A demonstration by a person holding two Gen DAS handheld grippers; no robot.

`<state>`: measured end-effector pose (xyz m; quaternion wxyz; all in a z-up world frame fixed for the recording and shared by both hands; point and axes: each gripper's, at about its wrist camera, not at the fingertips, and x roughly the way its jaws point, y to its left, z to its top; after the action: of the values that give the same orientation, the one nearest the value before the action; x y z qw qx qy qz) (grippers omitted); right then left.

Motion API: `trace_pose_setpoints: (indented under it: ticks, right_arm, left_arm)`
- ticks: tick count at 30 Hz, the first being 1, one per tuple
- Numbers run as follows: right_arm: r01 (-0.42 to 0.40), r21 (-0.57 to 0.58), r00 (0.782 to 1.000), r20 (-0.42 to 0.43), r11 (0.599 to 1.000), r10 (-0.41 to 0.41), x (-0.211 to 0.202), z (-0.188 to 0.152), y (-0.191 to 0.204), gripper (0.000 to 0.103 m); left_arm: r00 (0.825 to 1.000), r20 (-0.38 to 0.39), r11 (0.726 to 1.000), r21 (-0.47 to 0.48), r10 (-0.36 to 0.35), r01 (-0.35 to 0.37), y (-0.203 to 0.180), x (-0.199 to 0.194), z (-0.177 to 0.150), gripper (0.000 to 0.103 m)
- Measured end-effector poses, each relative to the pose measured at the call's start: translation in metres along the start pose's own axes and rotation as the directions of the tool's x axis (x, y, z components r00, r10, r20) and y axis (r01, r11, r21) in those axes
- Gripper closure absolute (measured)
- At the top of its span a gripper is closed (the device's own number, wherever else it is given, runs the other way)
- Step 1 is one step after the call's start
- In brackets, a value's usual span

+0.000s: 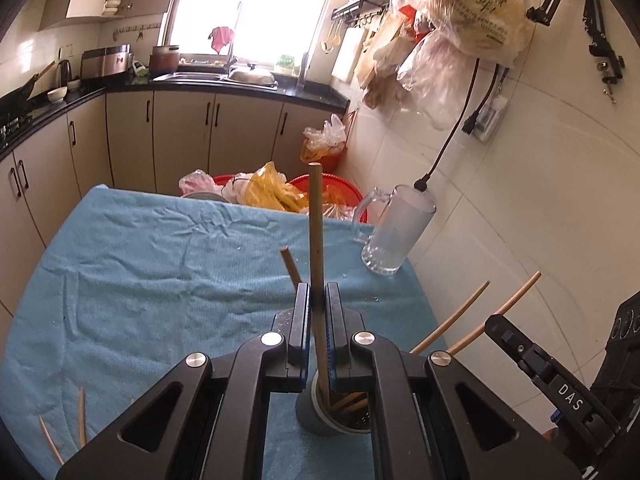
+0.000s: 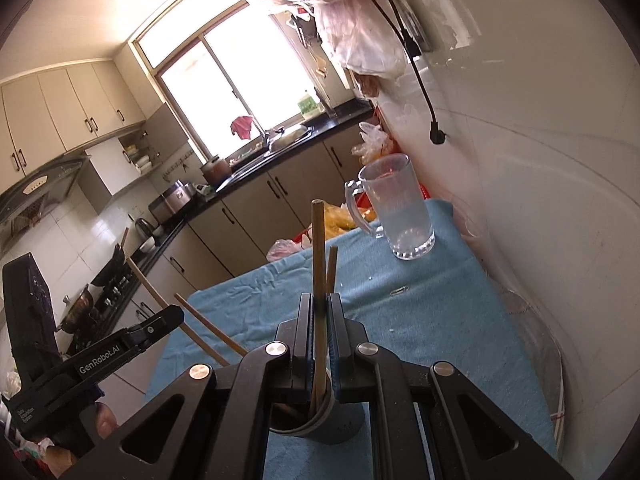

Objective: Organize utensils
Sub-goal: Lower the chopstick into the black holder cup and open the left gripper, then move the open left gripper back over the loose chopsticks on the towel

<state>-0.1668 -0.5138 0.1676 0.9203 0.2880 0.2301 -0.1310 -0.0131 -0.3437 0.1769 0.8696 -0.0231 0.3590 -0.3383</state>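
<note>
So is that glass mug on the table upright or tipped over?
Upright. The glass mug stands on its base on the blue cloth, mouth up and handle to the side. It looks empty, though the frosted glass makes that hard to confirm.

Holder (image 1: 334, 416) sits on the surface (image 1: 160, 272) at bottom centre of left wrist frame, chopsticks (image 1: 348, 402) in it. Glass mug (image 1: 394, 232) on the surface, right of centre, near the wall. 2 loose chopsticks (image 1: 78, 424) lie on the surface, lower left. Baskets (image 1: 340, 192) behind the surface's far edge.
</note>
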Motion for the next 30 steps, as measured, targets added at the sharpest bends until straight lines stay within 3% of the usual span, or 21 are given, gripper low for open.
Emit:
trace_pose_setpoints:
  ticks: [5, 6, 9, 10, 16, 19, 21, 30]
  right_arm:
    - [-0.004, 0.004, 1.0, -0.003, 1.0, 0.004, -0.001, 0.0, -0.003, 0.094]
    - [-0.005, 0.002, 1.0, -0.002, 1.0, 0.005, -0.003, 0.0, -0.002, 0.09]
    - [0.003, 0.0, 1.0, 0.02, 1.0, -0.003, -0.01, 0.001, -0.002, 0.079]
    - [0.002, -0.002, 1.0, 0.025, 1.0, -0.002, -0.011, 0.002, -0.002, 0.079]
    - [0.021, 0.005, 0.997, 0.069, 1.0, -0.021, -0.036, 0.001, -0.002, 0.077]
    - [0.047, -0.011, 0.994, 0.096, 0.999, -0.045, -0.052, -0.004, -0.001, 0.061]
    - [0.056, -0.014, 0.993, 0.105, 0.998, -0.054, -0.061, -0.01, 0.0, 0.058]
    - [0.065, -0.002, 0.998, 0.023, 0.998, -0.065, -0.067, -0.045, 0.001, 0.048]
  left_arm:
    - [1.0, -0.008, 1.0, -0.01, 0.0, 0.0, 0.004, 0.002, -0.001, 0.096]
    - [1.0, -0.008, 1.0, -0.011, 0.0, 0.0, 0.004, 0.0, -0.002, 0.092]
    - [1.0, 0.005, 1.0, -0.017, -0.003, 0.003, 0.004, -0.005, -0.001, 0.067]
    - [1.0, 0.017, 1.0, -0.017, -0.001, 0.002, 0.004, -0.008, -0.001, 0.065]
    - [0.999, 0.044, 1.0, -0.022, -0.007, 0.008, 0.003, -0.03, -0.001, 0.061]
    - [0.998, 0.064, 1.0, -0.027, 0.002, 0.0, 0.006, -0.044, -0.004, 0.056]
    - [0.997, 0.073, 1.0, -0.03, 0.002, 0.0, 0.01, -0.056, -0.008, 0.055]
    - [0.998, 0.062, 0.998, -0.058, 0.031, -0.028, 0.039, -0.094, -0.044, 0.05]
